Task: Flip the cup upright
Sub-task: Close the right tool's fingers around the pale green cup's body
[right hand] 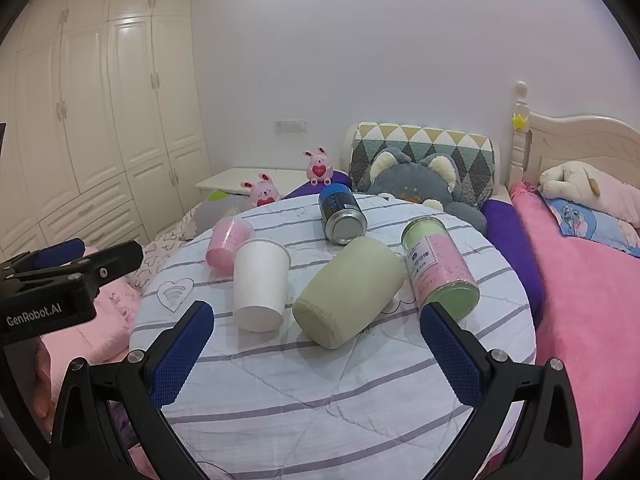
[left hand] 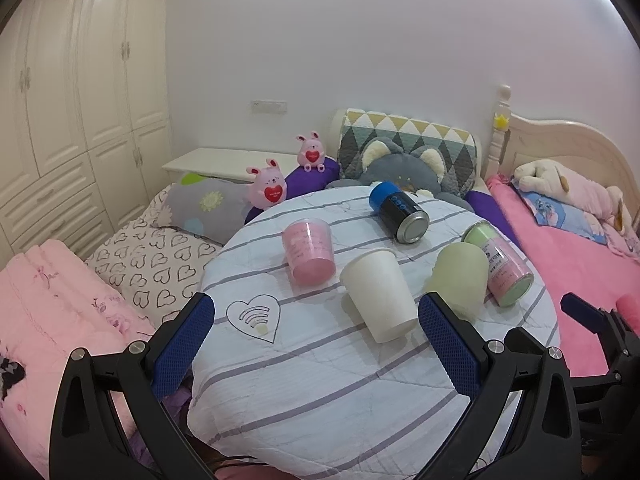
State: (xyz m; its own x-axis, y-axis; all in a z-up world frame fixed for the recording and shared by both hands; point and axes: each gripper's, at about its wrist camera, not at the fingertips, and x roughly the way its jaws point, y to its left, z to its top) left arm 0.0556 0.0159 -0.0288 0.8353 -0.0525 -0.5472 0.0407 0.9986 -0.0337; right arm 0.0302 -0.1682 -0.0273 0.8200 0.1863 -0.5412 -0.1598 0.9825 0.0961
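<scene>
1. Five containers lie on their sides on the round table point(right hand: 320, 400): one white paper cup point(right hand: 260, 284), one pink cup point(right hand: 228, 246), one pale green cup point(right hand: 348, 292), one green-and-pink labelled jar point(right hand: 440, 268), and one black can with a blue top point(right hand: 342, 214).
2. Two small pink bunny toys: one point(right hand: 264, 194) nearer the table, one point(right hand: 319, 168) further back.
3. One grey plush animal point(right hand: 420, 182).
4. One cream plush animal point(right hand: 588, 188) on the pink bed.
5. Two grippers, the left gripper point(left hand: 316, 340) and the right gripper point(right hand: 316, 344), both with jaws spread wide.

Cream wardrobe point(right hand: 100, 120), white wall point(right hand: 360, 40), pink bed point(right hand: 592, 300)
</scene>
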